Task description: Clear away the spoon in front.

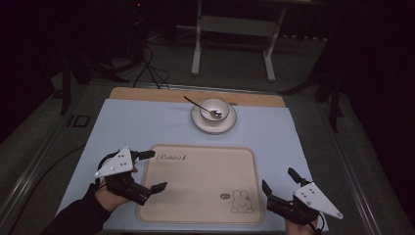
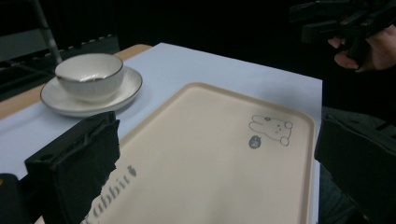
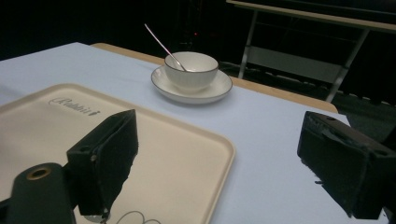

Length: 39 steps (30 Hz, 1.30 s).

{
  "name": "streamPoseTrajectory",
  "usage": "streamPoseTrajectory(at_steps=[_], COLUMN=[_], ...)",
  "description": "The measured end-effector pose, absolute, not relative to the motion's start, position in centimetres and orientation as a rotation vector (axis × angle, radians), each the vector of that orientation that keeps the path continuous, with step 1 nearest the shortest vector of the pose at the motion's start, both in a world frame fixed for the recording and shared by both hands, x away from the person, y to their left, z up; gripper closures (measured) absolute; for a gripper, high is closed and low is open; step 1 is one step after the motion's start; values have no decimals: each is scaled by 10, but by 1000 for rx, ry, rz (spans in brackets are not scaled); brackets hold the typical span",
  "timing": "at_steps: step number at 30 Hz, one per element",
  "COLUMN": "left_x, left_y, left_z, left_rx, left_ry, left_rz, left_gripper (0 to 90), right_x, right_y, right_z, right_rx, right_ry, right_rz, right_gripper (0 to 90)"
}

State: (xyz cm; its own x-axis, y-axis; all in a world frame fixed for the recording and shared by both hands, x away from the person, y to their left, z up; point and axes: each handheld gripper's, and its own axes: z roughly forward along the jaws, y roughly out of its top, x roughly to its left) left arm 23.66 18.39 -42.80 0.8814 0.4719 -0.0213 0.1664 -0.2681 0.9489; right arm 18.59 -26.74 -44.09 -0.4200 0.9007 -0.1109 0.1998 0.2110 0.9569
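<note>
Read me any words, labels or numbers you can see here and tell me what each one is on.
"Rabbit": cursive script printed near one corner of the beige tray, followed by a small dark mark.
A small round badge beside the rabbit drawing on the tray: too small to read.

We read "Rabbit" in dark script near the far left corner of the beige rectangular plastic tray (image 1: 198, 183); the small mark beside its rabbit drawing is illegible.
</note>
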Motion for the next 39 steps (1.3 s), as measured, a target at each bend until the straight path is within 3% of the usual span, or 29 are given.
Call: streamPoseTrajectory(at_steps=[27,39], left_x=[296,355], left_y=[162,154], left_z=[-374,-373], left_rx=[1815,1764], left_ry=[442,566], left_rz=[389,436], left_gripper=[53,86], right_x=[186,186], right_y=[-261,-261], right_z=[-440,-441], right_rx=[972,969], right_ry=[1790,1795], right_rz=[1296,1290], right_gripper=[120,120])
